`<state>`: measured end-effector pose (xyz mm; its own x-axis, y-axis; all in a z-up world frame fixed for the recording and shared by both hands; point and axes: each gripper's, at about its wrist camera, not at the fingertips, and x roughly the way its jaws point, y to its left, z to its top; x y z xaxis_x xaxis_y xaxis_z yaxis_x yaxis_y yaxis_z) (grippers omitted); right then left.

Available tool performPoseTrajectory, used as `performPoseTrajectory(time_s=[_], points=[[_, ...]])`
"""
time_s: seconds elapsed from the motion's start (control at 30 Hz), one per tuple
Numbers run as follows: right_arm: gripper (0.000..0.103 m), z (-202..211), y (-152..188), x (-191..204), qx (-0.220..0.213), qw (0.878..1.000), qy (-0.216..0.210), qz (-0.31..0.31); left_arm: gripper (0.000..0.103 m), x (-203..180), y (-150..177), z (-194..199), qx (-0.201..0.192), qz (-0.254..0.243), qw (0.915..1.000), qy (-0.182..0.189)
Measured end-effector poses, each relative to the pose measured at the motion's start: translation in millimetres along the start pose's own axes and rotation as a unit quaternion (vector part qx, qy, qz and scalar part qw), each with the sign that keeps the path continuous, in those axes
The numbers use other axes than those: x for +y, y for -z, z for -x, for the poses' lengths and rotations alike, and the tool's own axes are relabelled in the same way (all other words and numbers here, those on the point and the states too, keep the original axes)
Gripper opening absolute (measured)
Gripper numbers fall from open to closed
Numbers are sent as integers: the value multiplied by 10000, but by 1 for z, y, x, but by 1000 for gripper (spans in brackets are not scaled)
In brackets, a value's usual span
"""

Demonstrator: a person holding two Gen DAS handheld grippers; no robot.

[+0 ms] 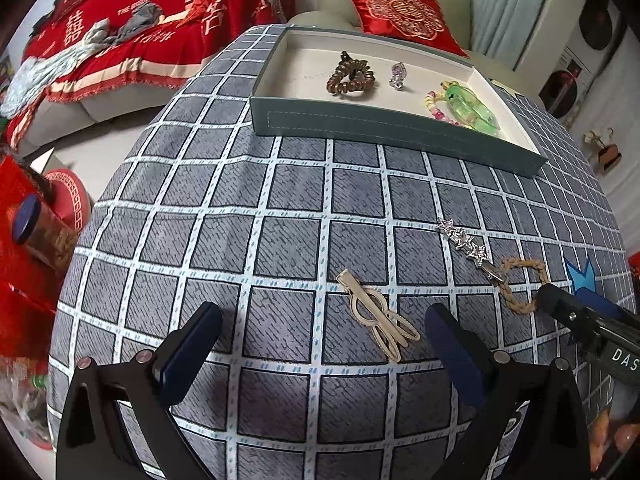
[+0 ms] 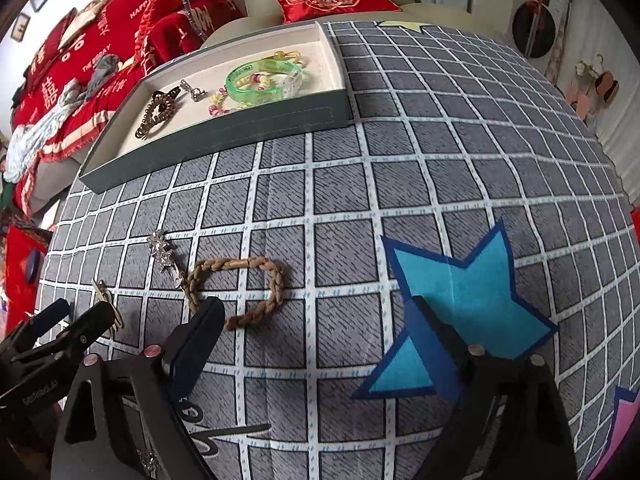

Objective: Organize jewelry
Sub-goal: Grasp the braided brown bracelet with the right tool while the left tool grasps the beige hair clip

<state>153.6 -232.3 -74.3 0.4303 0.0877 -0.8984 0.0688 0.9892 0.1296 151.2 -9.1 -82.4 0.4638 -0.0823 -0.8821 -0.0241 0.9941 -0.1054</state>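
Observation:
A grey-green jewelry tray [image 1: 360, 124] [image 2: 224, 136] stands at the table's far side. In it lie a brown coil hair tie [image 1: 350, 80] [image 2: 158, 114], a small silver charm [image 1: 397, 76] [image 2: 192, 90], a beaded bracelet [image 1: 436, 106] [image 2: 224, 100] and a green bangle [image 1: 472, 110] [image 2: 260, 80]. On the cloth lie a beige hair clip [image 1: 378, 316], a star hair clip [image 1: 466, 244] [image 2: 164, 258] and a braided tan band [image 1: 520, 286] [image 2: 244, 288]. My left gripper [image 1: 324, 320] is open, low over the cloth, the beige clip between its fingers. My right gripper [image 2: 316, 316] is open, just right of the braided band.
The table [image 1: 200, 240] wears a grey checked cloth with a blue star patch [image 2: 460, 292]. A sofa with red blankets [image 1: 140, 20] and a red cushion [image 1: 404, 16] stands behind the table. Red items [image 1: 24, 260] lie at the left.

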Motion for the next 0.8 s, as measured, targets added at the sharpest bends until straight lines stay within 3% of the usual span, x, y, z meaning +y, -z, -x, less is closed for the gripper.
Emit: performPoseTrajectory(time_s=[0.13,0.3,0.4,0.57,0.63,0.73,0.77,0.8], points=[[82,-2,-4,9,-25,9997,93,202,103,-5,3,-1,-4,-19,9998,-186],[70,-4,-4,22,-37,9980,301,551,93,-12,6,3,-60,-61,9996,-286],[63,-5,-2,29,-58,9965,371,751,80,-18,6,6,-98,-161,9995,-253],[52,-3,-1,33,-27,9961,338,818,44,-28,6,9,-125,-484,9987,-20],[48,-3,-1,35,-10,9959,322,842,35,-30,6,10,-134,-593,9981,80],[27,-2,-1,38,7,9956,301,883,26,-25,4,12,-129,-582,9972,448],[15,-2,-1,39,12,9955,305,895,17,-22,4,12,-120,-574,9968,544],[11,-2,-1,40,21,9953,318,918,16,-20,4,12,-104,-586,9965,593]])
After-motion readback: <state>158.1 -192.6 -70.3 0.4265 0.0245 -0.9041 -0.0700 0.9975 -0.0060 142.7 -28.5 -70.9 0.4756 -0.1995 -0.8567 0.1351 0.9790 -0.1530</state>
